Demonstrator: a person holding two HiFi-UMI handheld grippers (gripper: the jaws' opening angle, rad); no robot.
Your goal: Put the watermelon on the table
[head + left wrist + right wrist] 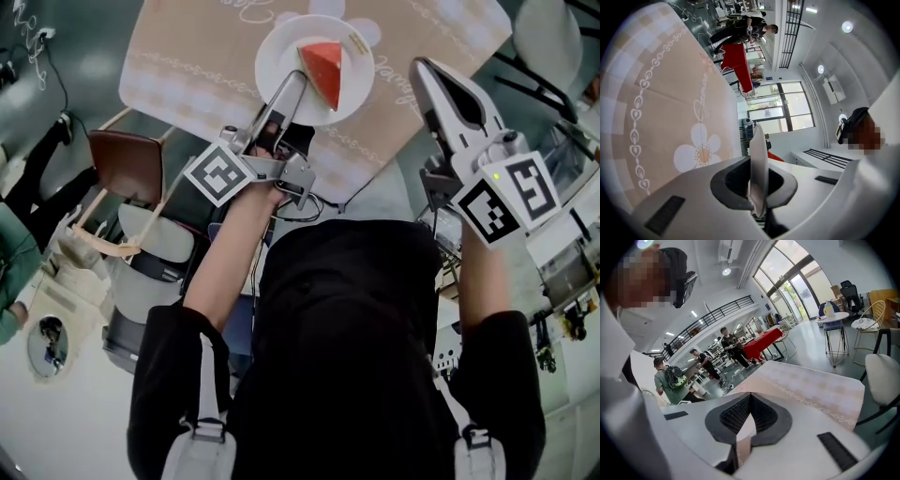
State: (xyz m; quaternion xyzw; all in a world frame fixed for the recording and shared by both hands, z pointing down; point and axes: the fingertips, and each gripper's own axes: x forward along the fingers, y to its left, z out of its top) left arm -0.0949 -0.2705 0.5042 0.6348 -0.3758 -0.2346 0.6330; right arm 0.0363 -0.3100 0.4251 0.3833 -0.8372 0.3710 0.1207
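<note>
Watermelon wedge (325, 67) is sitting loose on the plate (281, 56) over the table (187, 66), left gripper (298, 80) is clamping the plate's thin stiff rim, right gripper (424, 67) is idling closed and empty, and I'm judging the wedge wet and prone to sliding, so level rim carry is looking right.

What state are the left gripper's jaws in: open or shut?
Shut: the left gripper pinches the rim of the white plate between its jaws, seen edge-on in its own view.
</note>
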